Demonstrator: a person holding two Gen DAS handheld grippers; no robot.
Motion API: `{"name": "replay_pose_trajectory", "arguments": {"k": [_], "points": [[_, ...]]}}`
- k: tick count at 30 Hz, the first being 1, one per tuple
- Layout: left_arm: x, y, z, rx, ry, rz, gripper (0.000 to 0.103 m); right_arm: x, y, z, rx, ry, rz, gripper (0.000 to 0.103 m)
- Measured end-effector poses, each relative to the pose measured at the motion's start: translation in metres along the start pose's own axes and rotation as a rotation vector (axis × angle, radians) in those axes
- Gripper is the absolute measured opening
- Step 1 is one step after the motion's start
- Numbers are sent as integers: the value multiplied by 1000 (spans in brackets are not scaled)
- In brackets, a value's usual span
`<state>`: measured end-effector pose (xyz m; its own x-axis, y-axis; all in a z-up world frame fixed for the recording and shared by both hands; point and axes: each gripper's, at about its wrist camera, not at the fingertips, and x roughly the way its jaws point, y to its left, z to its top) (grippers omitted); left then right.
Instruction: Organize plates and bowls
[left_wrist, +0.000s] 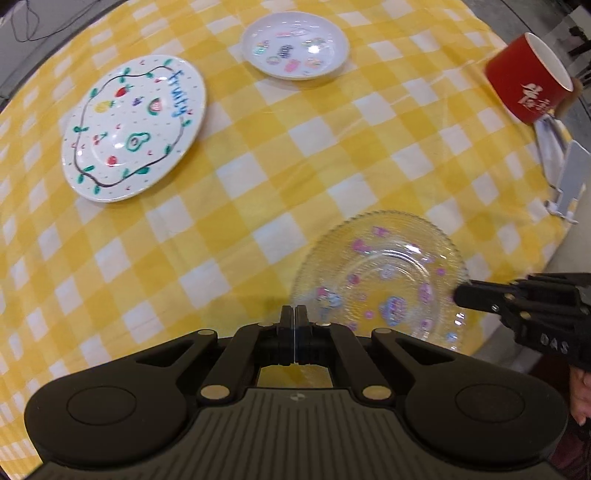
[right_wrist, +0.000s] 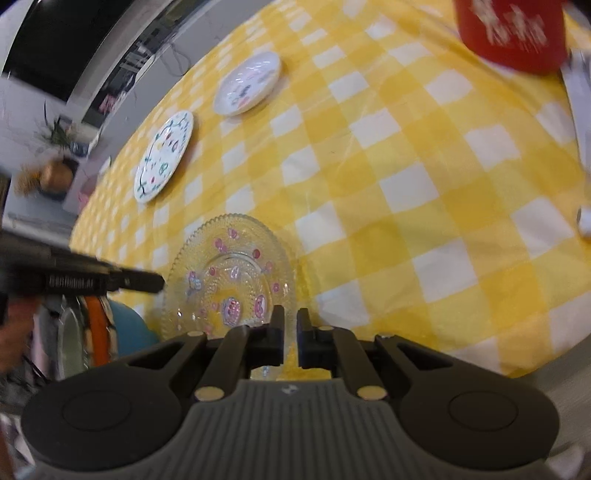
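Your left gripper (left_wrist: 294, 314) and right gripper (right_wrist: 290, 317) each clamp the glass plate (left_wrist: 380, 280); uneven pulls could crack its rim or slip it.

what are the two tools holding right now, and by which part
Both grip the clear glass plate by its rim: left tool on one edge, right tool on the opposite edge.

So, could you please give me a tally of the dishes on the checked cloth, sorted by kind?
White plates: 2, the fruit plate and the small plate
Glass plates: 1, the glass plate
Red cups: 1, the cup
Total: 4
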<state>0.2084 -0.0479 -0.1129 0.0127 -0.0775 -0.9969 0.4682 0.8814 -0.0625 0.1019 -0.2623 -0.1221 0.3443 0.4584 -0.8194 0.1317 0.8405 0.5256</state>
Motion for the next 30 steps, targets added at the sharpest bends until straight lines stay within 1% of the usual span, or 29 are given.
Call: {"name": "replay_pose_trajectory", "arguments": {"k": [3, 10, 14, 18, 19, 20, 21, 22, 23, 25, 26, 27, 28, 29, 30], "points": [[6, 4, 0, -7, 12, -5, 1, 0, 0, -1, -21, -6, -11, 5], [11, 1, 2, -7, 13, -6, 9, -2, 1, -1, -44, -10, -21, 6], [10, -3, 3, 2, -22, 18, 9, -2, 2, -1, -53, -14, -30, 6], [6, -9, 5, 28, -62, 42, 9, -5, 8, -2, -87, -29, -58, 5], [5, -9, 5, 28, -72, 43, 12, -6, 9, -3, -96, -34, -64, 5], [3, -9, 6, 24, -83, 41, 15, -6, 10, -3, -101, -38, -65, 9], [0, -10, 5, 19, -96, 38, 17, -7, 11, -2, -98, -46, -61, 10], [-3, -10, 4, 10, -112, 31, 19, -9, 11, -2, -95, -53, -56, 13], [-6, -9, 3, 0, -130, 22, 21, -11, 12, -2, -98, -59, -49, 19], [-14, -6, 1, -17, -172, 12, 31, -17, 15, -3, -108, -84, -32, 24], [-18, -5, 0, -30, -195, 10, 34, -20, 17, -3, -119, -100, -20, 24], [-22, -2, -1, -48, -220, 9, 40, -23, 19, -3, -126, -115, -9, 25], [-26, 1, -3, -67, -240, 5, 45, -26, 20, -2, -128, -128, -4, 28], [-31, 5, -5, -86, -259, 0, 48, -29, 22, -2, -130, -141, 1, 34], [-36, 11, -8, -101, -285, -5, 49, -31, 23, -2, -133, -153, 4, 36]]}}
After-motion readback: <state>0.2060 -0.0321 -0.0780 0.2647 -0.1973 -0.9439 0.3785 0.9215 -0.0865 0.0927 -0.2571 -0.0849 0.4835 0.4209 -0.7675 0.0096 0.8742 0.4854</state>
